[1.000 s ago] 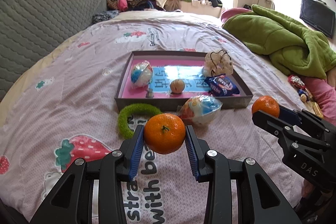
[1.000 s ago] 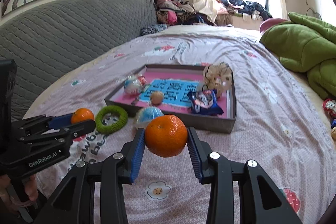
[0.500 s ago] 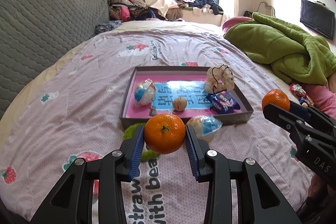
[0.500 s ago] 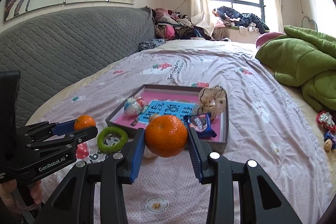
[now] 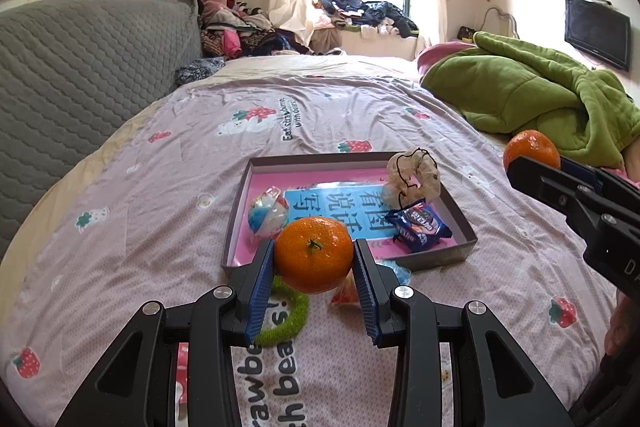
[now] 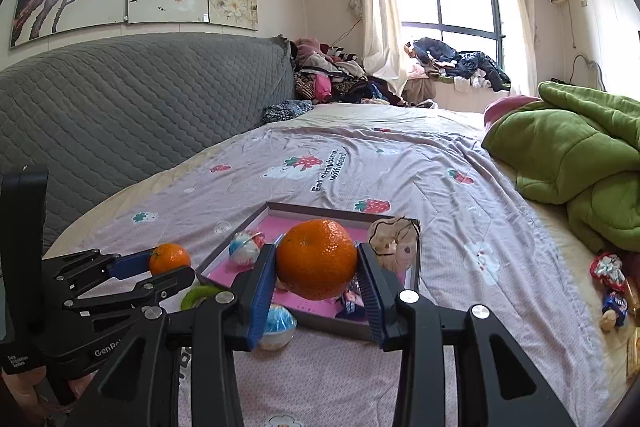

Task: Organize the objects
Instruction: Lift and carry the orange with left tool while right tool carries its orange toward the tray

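From the left wrist camera, the left gripper (image 5: 314, 261) pinches a mandarin (image 5: 314, 254) between its blue pads (image 5: 261, 285), held in the air in front of the near wall of a shallow tray (image 5: 436, 261) that sits on the strawberry-print bedspread (image 5: 140, 195); inside the tray lie a wrapped ball (image 5: 268, 215), a blue snack packet (image 5: 419, 229) and a pale scrunchie (image 5: 414, 175), while a green ring (image 5: 286, 315) and a second wrapped ball (image 5: 394, 273) rest on the bedspread just outside that wall. At the right edge the right gripper (image 5: 532, 157) carries a second mandarin (image 5: 532, 149). From the right wrist camera, that gripper (image 6: 316, 267) is clamped on its mandarin (image 6: 316, 259) above the tray's near rim (image 6: 332, 325), and the left gripper (image 6: 170, 265) shows at lower left with its fruit (image 6: 170, 259). The likely hazards: round fruit gripped only at its sides could slip or bruise if the squeeze changes; released short of the rim, either would probably roll across the soft, sloping bedding; set down carelessly, one could land on the snack packet or knock the balls; and both tools converging on one small tray could collide.
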Tool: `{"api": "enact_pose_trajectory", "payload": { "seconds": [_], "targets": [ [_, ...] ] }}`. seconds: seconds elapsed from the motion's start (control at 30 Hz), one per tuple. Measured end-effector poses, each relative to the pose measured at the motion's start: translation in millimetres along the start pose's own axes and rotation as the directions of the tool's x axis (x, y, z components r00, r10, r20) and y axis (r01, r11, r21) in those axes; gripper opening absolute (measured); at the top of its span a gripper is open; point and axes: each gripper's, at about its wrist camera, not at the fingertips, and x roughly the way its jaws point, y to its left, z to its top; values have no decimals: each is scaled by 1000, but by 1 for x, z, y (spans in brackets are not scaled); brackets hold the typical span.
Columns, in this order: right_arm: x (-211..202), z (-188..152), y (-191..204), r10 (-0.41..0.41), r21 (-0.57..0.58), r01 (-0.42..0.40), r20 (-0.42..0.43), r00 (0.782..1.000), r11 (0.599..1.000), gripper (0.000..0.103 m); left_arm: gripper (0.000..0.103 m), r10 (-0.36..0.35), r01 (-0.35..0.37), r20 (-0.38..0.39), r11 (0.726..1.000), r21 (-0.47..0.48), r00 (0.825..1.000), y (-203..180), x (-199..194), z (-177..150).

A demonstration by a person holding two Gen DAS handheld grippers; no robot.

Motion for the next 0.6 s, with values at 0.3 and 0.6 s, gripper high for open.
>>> {"api": "enact_pose_trajectory", "payload": {
  "seconds": [0.3,0.6],
  "targets": [
    [15,23,-12,-10,-16,10,17,1000,1000,40,40,15,-15,20,1000,21,1000,-2,13,24],
    [39,27,-36,-37,-3,37,-8,999,999,40,40,36,-36,22,999,11,999,7,38,54]
  ]
}}
